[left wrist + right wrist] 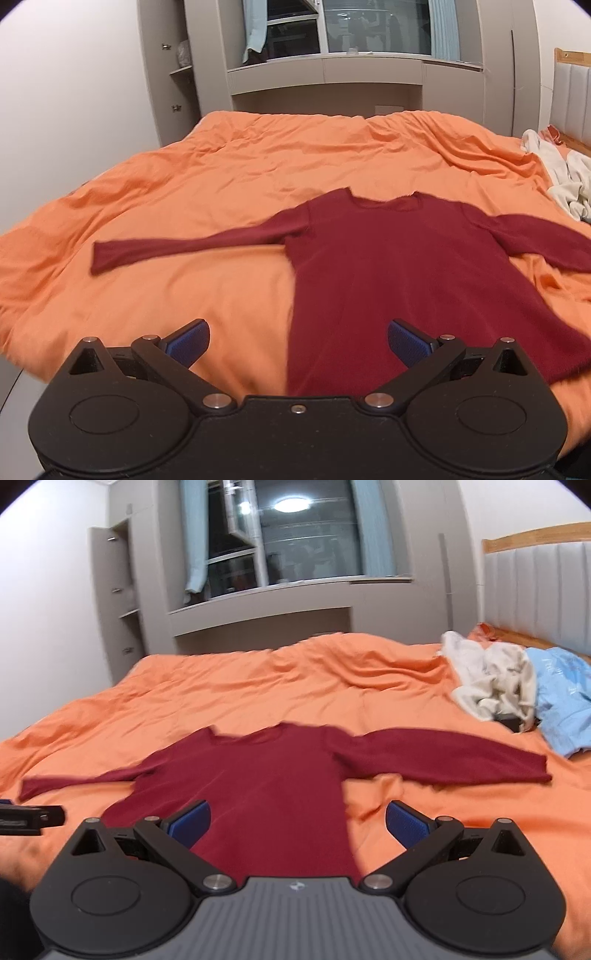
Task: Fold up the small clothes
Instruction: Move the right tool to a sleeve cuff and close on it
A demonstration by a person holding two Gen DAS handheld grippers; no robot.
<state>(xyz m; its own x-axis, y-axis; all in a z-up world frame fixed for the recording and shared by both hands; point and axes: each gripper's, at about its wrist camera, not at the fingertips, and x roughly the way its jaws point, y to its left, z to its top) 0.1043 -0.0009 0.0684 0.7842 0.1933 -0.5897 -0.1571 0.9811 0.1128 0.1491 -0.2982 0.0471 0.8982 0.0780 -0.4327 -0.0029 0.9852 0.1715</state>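
Observation:
A dark red long-sleeved top [388, 266] lies flat on the orange bed cover [221, 177], neck away from me, both sleeves spread out sideways. It also shows in the right wrist view [266, 775]. My left gripper [298, 341] is open and empty, hovering over the top's lower left edge. My right gripper [297, 821] is open and empty, hovering over the top's lower right edge. Part of the left gripper [29, 818] shows at the left of the right wrist view.
A pile of white clothes [491, 679] and a light blue garment [565, 698] lie at the right by the padded headboard [535, 590]. Grey cabinets and a window [295, 535] stand beyond the bed's far edge.

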